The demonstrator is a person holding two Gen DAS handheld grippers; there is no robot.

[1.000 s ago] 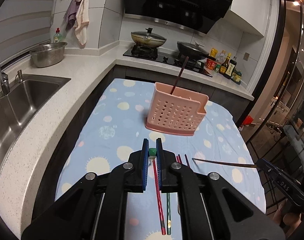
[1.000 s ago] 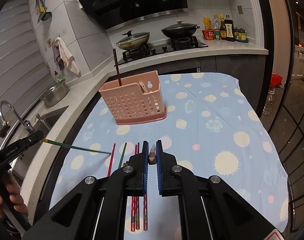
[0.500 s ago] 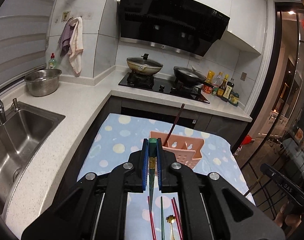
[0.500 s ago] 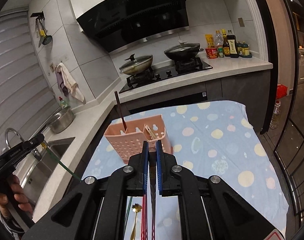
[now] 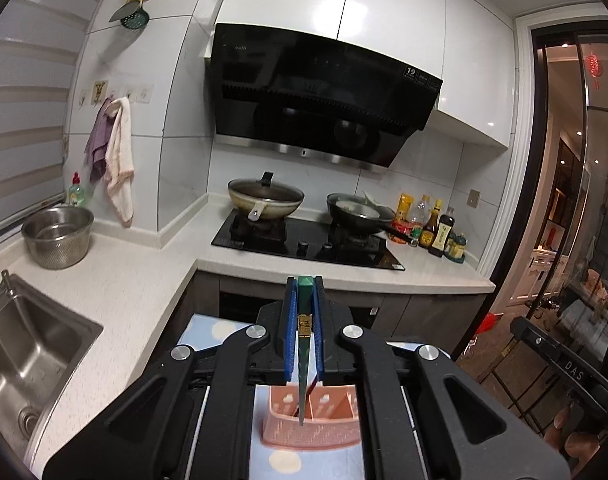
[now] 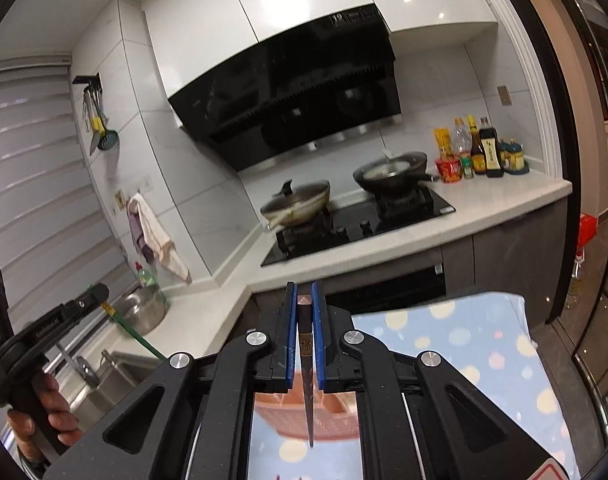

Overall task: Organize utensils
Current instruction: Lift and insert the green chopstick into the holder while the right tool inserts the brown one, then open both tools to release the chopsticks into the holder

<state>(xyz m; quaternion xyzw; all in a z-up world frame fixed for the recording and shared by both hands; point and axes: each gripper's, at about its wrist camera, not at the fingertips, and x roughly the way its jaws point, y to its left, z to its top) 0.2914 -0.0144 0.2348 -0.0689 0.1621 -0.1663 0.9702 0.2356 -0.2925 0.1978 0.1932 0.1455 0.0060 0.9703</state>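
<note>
Left wrist view: left tool at lower centre, blue pads clamped on a green chopstick near its thick end; the stick hangs down, tip over the pink utensil basket at the bottom centre. Basket sits on the blue dotted cloth of the tabletop; a dark red stick shows inside it just beside the green one. Behind: stove with two pans, black range hood, steel bowl at mid left, sink at lower left. Part of the right tool at the right edge.

Right wrist view: right tool at lower centre, pads clamped on a dark brown chopstick pointing down, tip in front of the pink basket, bottom centre. Cloth at lower right. Left tool at the left edge, held by a hand, green chopstick slanting down from it toward the centre.
</note>
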